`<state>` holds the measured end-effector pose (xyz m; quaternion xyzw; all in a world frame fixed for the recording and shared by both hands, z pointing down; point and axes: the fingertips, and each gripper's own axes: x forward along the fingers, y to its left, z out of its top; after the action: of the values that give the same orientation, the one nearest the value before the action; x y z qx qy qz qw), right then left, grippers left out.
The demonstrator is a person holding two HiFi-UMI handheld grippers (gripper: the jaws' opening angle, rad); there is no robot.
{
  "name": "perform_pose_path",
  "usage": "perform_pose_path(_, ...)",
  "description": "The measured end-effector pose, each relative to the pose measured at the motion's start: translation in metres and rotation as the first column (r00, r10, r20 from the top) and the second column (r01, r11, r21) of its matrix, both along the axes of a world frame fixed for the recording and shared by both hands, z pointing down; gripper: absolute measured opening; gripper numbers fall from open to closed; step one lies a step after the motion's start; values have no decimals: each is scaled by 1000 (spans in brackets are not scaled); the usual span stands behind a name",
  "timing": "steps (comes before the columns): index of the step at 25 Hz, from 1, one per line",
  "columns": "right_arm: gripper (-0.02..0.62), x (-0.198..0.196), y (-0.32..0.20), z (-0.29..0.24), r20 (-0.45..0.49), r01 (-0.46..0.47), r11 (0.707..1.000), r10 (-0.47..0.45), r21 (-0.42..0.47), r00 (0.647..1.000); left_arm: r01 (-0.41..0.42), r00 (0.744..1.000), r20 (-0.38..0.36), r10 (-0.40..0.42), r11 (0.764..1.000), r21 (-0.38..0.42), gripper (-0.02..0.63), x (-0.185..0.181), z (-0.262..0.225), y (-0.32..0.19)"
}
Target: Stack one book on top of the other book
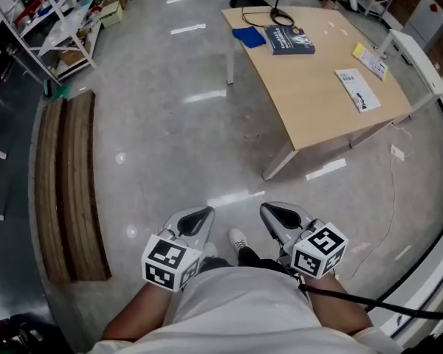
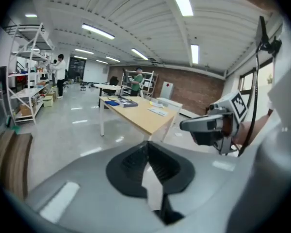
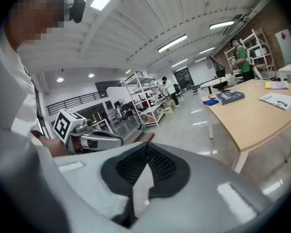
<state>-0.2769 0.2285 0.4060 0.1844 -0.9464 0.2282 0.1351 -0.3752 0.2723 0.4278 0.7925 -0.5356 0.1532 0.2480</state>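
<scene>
Looks down on a glossy grey floor (image 1: 170, 124). Near, at the person's waist: grey left gripper (image 1: 197, 217) and grey right gripper (image 1: 279, 214), side by side, each with jaws pressed fully together and gripping nothing. Far right: pale wooden table with white legs (image 1: 317, 116), well apart from both grippers. On its far end, a dark blue book (image 1: 289, 40) just right of a flat blue pad (image 1: 249, 37). Nearer the right edge, a thin white book (image 1: 357, 89), apart from the blue one. Far left: white metal shelving (image 1: 59, 13).
</scene>
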Motion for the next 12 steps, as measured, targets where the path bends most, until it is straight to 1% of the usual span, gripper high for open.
perform_pose_path(3,0,8,11,-3,3,-77,997,77,3,997,-80,997,-2,80,997,-2,3,7,-1,-1)
perform_pose_path(6,0,18,21,-7,3,-155,988,155,21,988,-153,988,-2,153,988,5,3,10,-3,-1)
perform_pose_path(9,0,31,32,-5,-5,-244,970,244,19,970,-220,975,-6,220,975,10,3,16,-2,-5)
perform_pose_path(12,0,44,52,2,-29,-326,945,326,-1,945,-292,956,-27,292,957,0,3,26,4,0)
